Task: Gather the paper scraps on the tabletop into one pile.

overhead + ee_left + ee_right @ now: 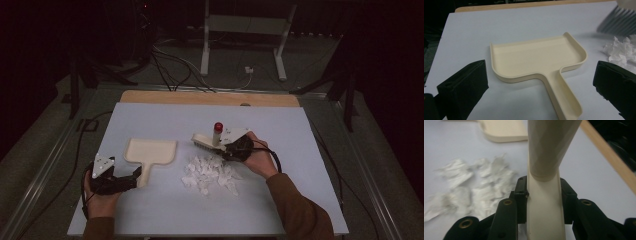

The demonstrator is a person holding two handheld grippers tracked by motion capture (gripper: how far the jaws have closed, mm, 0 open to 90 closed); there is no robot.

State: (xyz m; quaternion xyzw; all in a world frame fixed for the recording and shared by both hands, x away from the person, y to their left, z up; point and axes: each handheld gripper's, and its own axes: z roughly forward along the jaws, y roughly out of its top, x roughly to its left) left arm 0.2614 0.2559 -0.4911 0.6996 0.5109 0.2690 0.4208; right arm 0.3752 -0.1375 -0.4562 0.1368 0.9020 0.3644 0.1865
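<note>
Clamped hard on the stiff, light brush (544,202) handle between right gripper (543,195) pads, probably slippery plastic; left gripper (539,82) spread wide astride the rigid dustpan (536,58) handle, gripping nothing.

A pale grey-blue rectangular tabletop (150,210) fills the lower middle of the high view, with a light wooden strip (200,97) along its far edge. Beyond it, in the upper part of the frame, lies a grey carpeted floor (235,80) crossed by black cables (167,70). A white metal stand (245,30) rises at upper centre. The surrounding room is dark, dimly lit.
</note>
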